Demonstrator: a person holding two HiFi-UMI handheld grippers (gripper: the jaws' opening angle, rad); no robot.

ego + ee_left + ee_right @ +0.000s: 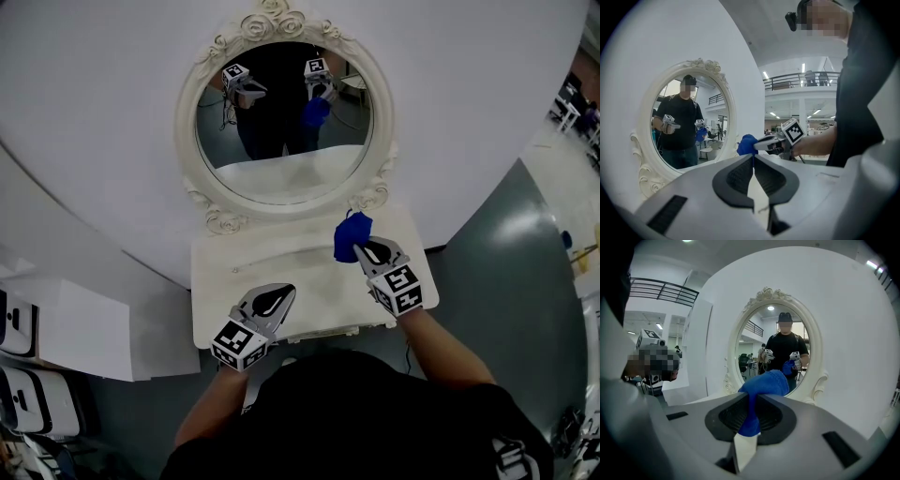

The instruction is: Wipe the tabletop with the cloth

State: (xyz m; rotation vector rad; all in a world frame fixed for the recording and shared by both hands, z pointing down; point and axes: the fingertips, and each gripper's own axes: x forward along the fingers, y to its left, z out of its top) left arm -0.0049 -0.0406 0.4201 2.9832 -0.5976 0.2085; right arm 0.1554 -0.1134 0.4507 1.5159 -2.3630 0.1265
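A blue cloth (352, 235) is bunched in my right gripper (367, 251), which is shut on it above the right rear part of the white tabletop (281, 274), near the mirror's base. The right gripper view has the cloth (761, 390) pinched between the jaws and bulging out past them. My left gripper (278, 298) hovers over the tabletop's front left with its jaws closed together and nothing between them. From the left gripper view, the cloth (746, 144) and the right gripper (761, 145) appear ahead to the right.
A round mirror (281, 117) in an ornate white frame stands at the back of the small table against a curved white wall (112, 112). White boxes (56, 323) sit on the floor at the left. Grey floor (506, 272) lies to the right.
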